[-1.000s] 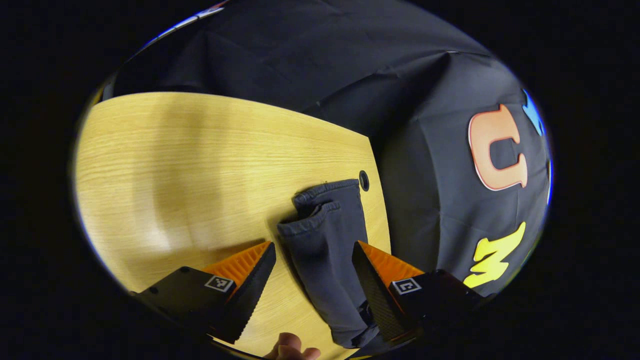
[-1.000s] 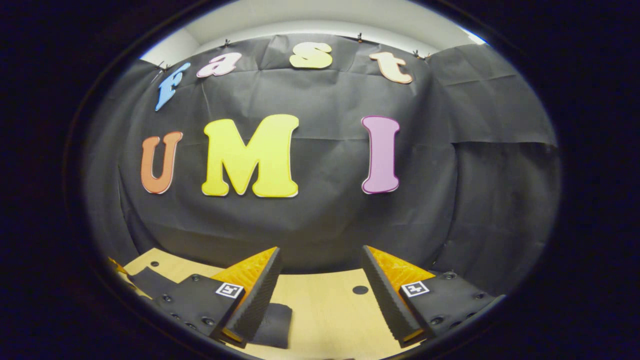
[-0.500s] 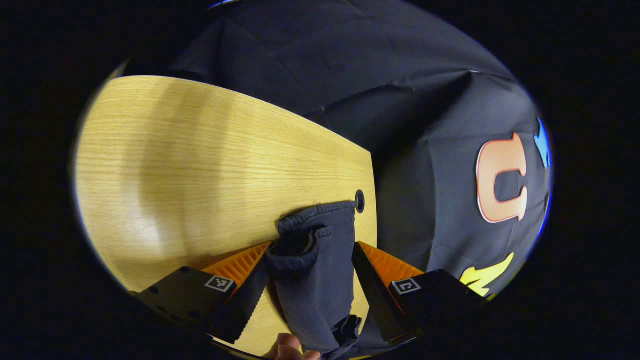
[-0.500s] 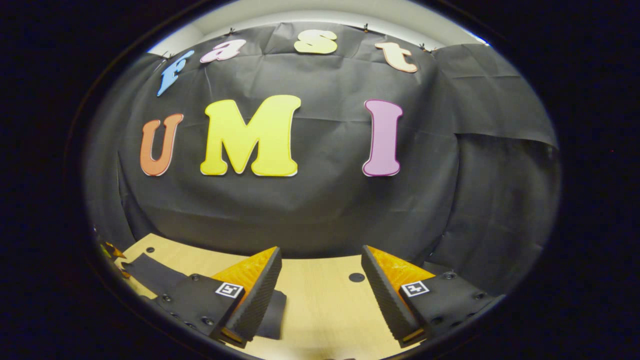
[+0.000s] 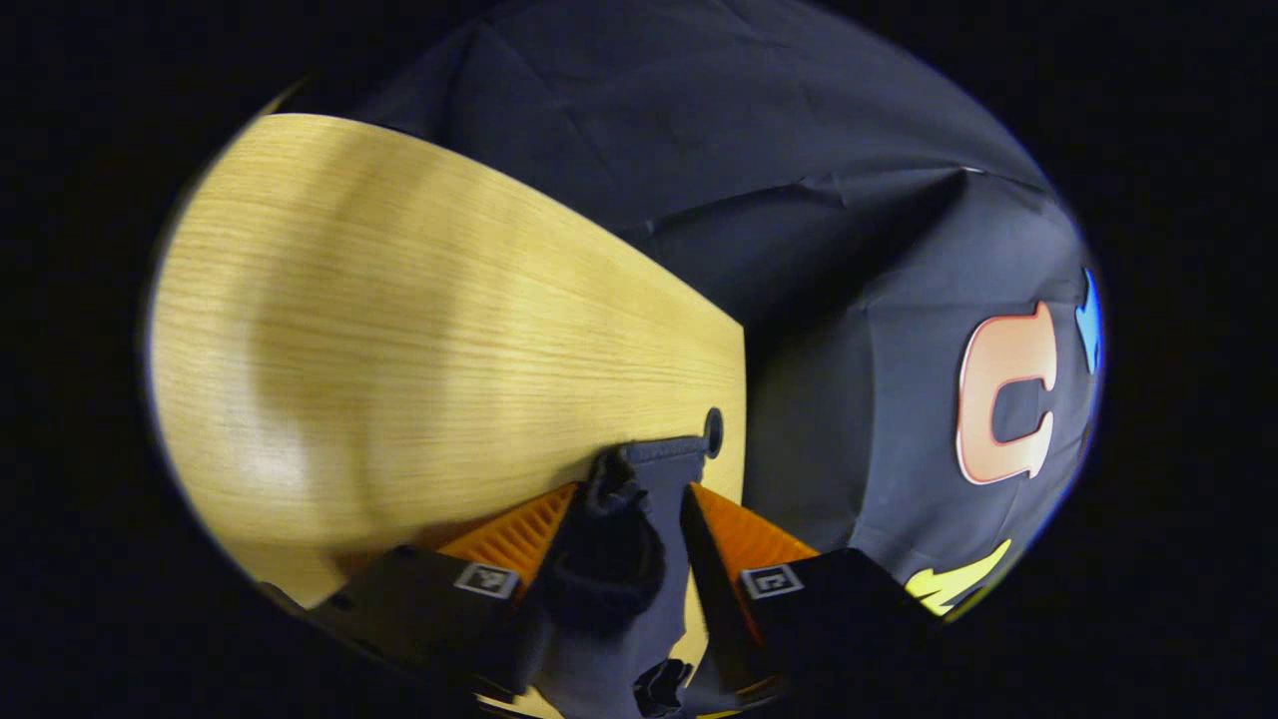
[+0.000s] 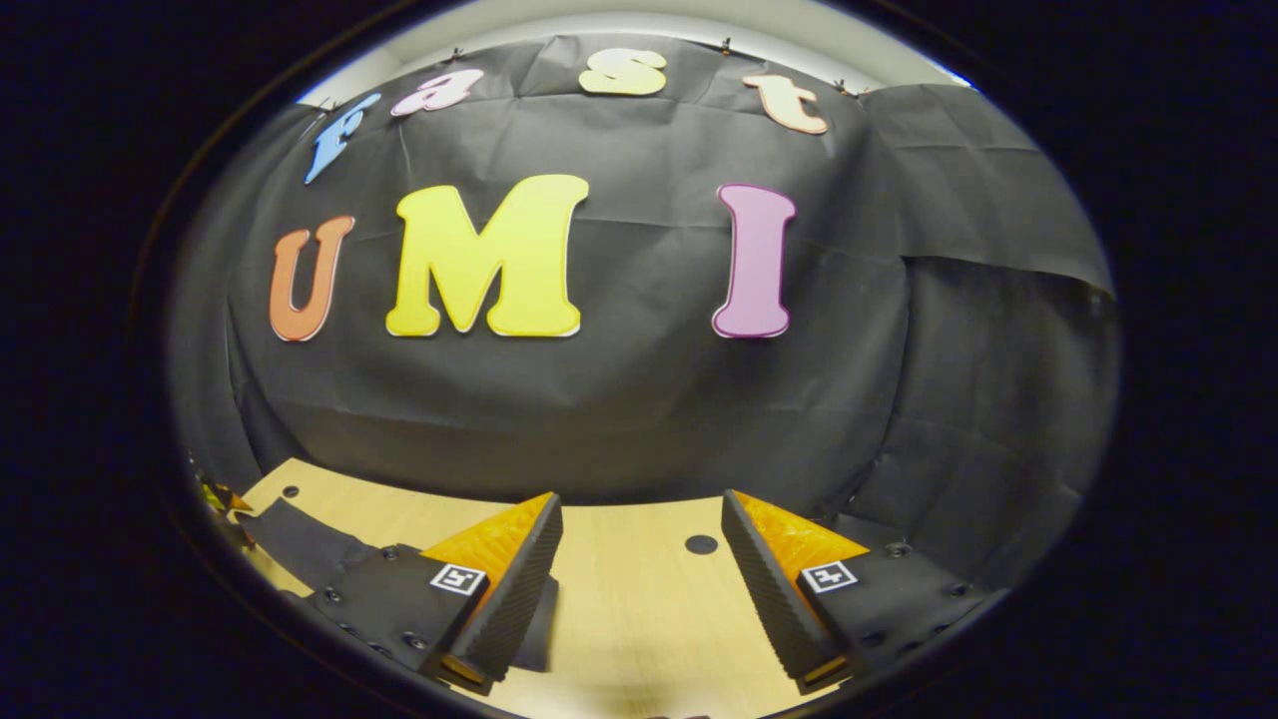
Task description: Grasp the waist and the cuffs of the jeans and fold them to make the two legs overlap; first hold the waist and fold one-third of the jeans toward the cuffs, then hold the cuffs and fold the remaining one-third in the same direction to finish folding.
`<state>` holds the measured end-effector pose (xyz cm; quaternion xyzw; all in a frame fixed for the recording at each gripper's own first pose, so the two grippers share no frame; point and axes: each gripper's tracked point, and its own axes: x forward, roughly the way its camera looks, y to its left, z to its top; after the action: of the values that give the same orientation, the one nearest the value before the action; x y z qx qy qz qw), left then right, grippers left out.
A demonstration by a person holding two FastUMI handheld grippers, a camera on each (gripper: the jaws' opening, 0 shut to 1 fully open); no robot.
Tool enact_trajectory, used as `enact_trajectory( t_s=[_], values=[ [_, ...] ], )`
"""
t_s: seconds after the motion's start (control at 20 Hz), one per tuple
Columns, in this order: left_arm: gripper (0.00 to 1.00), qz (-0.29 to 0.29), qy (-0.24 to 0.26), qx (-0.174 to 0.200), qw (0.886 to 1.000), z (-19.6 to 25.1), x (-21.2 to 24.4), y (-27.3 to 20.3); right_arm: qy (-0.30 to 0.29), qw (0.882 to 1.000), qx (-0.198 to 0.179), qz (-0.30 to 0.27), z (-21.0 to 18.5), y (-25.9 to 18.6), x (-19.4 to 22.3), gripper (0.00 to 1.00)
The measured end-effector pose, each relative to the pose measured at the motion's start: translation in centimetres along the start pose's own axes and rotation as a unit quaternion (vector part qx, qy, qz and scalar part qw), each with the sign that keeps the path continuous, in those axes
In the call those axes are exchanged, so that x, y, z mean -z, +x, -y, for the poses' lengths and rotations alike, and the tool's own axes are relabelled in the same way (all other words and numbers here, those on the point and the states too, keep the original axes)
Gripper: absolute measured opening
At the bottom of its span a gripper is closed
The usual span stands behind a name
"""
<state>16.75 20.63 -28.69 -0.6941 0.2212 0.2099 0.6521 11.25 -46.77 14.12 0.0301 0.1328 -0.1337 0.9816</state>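
My left gripper (image 5: 633, 504) had its fingers closed in on the bunched cuff end of the jeans (image 5: 611, 559), dark cloth squeezed between the two pads, so I counted it as clamped on the fabric. One cuff (image 5: 664, 451) stuck out flat past the fingertips, lying on the wooden table (image 5: 399, 340), its far edge just beside a small round hole (image 5: 713, 432) near the table's edge. The rest of the leg ran back under the gripper toward the camera and got too dark and blurred to read. Beyond the table edge hung the black cloth wall (image 5: 849, 250). My right gripper (image 6: 639, 544) had its fingers wide apart, nothing between them, just bare tabletop (image 6: 639, 619) in the gap. A dark strip of the jeans (image 6: 300, 539) lay on the table off to the left of that gripper's left finger, partly hidden behind it, not touching the pads as far as I could see. Another round hole (image 6: 700, 544) sat in the table between the fingertips and farther off, a smaller one (image 6: 290, 491) at far left. Behind it all was the black cloth wall (image 6: 639, 419), with a pale strip of ceiling (image 6: 639, 30) at top.
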Motion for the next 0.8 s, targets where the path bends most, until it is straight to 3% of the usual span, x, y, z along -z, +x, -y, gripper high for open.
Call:
enact_trajectory(
  t_s=[0.05,0.15,0.25,0.3,0.35,0.5,0.6,0.8],
  values=[
    [0.49,0.001,0.005,0.002,1.0,0.2,0.0,0.0,-0.001,1.0,0.003,-0.001,0.3,0.0,0.0,0.98],
    [0.41,-0.001,0.019,-0.004,1.0,-0.1,0.0,0.2,0.003,1.0,0.008,-0.005,0.8,-0.1,0.2,0.98],
    [0.25,0.002,0.036,-0.004,0.999,0.0,0.0,0.2,0.011,1.0,0.009,-0.01,0.9,0.0,0.4,1.0],
    [0.27,0.004,0.047,-0.009,0.999,-0.2,0.1,0.0,0.013,1.0,0.008,-0.012,0.9,0.0,0.5,0.96],
    [0.18,0.004,0.05,-0.012,0.999,-0.2,0.0,0.1,0.012,1.0,0.007,-0.013,0.9,-0.1,0.6,0.96],
    [0.17,0.006,0.048,-0.024,0.999,-0.2,-0.1,-0.2,-0.001,1.0,0.005,-0.01,0.7,-0.3,0.4,0.95],
    [0.16,0.01,0.087,-0.034,0.996,-0.1,0.0,-1.0,0.004,1.0,0.004,-0.011,0.9,-0.5,0.3,0.98],
    [0.17,0.022,0.149,0.004,0.989,4.6,0.6,-2.5,0.017,1.0,0.003,-0.016,1.2,-0.7,0.8,0.96]
  ],
)
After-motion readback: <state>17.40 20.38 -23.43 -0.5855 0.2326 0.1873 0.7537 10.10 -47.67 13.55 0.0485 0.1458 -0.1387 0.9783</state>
